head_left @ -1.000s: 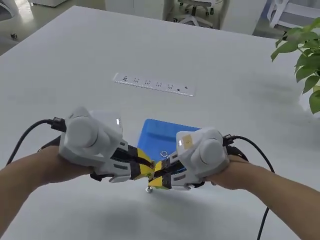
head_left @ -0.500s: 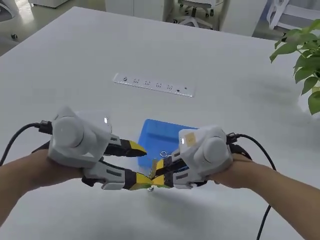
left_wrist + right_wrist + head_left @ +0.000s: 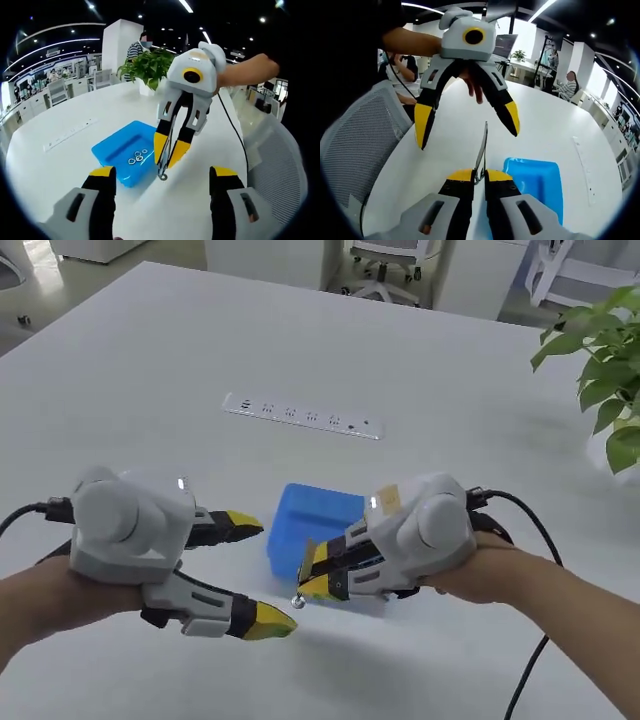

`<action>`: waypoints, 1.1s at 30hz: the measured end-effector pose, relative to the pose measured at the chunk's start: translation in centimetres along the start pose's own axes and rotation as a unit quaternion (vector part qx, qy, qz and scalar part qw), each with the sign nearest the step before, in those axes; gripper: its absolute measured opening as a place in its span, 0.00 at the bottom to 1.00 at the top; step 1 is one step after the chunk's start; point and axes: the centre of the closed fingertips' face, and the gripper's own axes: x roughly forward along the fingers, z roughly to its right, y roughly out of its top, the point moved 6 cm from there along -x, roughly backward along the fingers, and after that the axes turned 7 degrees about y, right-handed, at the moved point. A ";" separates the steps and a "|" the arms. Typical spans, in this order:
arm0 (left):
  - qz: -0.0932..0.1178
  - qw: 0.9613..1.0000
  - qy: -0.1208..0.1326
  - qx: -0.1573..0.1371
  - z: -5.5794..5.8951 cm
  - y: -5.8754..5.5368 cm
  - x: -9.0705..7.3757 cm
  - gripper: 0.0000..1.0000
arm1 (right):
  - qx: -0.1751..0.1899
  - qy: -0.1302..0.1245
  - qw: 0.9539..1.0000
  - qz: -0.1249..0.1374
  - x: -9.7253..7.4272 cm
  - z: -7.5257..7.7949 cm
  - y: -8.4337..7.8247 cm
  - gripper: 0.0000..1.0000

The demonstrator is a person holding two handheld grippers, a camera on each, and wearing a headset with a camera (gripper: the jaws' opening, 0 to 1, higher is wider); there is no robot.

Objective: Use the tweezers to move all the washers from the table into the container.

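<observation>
While the right gripper [image 3: 308, 573] has its yellow-tipped jaws pressed together on a pair of thin metal tweezers [image 3: 483, 145], the left gripper [image 3: 277, 578] faces it with its jaws spread wide apart and nothing between them. Both are held by a person's hands over a white table [image 3: 150, 340], seen from above in the head view.

The tweezers stick out past the right gripper's jaw tips and point down towards the table. At their tip sits one small metal washer [image 3: 163, 176]. It is outside the container, just beside its near wall; whether it rests on the table or hangs just above it cannot be told.

The container [image 3: 107, 150] is a shallow blue tray lying flat on the table, just behind the two grippers in the head view. In the left gripper view a few more washers [image 3: 137, 157] lie together on its floor.

In the right gripper view the left gripper appears opposite, its two open jaws reaching down on either side of the tweezers' tip without touching it.

Further back on the table lies a white power strip [image 3: 303, 415], well apart from the container. A green leafy plant [image 3: 600, 360] stands at the table's right edge
</observation>
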 end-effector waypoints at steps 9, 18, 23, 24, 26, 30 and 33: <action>0.009 1.000 0.013 -0.008 0.0 0.3 -0.4 0.93 | 0.002 -0.016 1.000 0.007 -1.7 1.0 0.7 0.09; 0.012 1.000 0.020 -0.014 0.2 0.7 -0.7 0.99 | 0.004 -0.039 0.999 0.012 -3.4 2.4 0.9 0.09; 0.015 1.000 0.021 -0.012 0.2 0.9 -0.8 0.99 | 0.007 -0.050 0.999 0.012 -4.2 3.2 0.6 0.09; 0.016 1.000 0.022 -0.012 0.2 1.0 -0.8 0.99 | 0.008 -0.053 0.998 0.011 -4.3 3.4 0.4 0.09; 0.019 0.999 0.022 -0.012 0.2 1.1 -0.9 0.99 | 0.010 -0.056 0.998 0.009 -4.5 3.7 0.2 0.09; 0.023 0.999 0.023 -0.012 0.2 1.4 -1.0 0.99 | 0.014 -0.061 0.998 0.007 -4.8 4.0 -0.4 0.09; 0.026 0.999 0.024 -0.012 0.0 1.6 -1.2 0.99 | 0.019 -0.064 0.998 0.003 -4.9 4.3 -1.1 0.09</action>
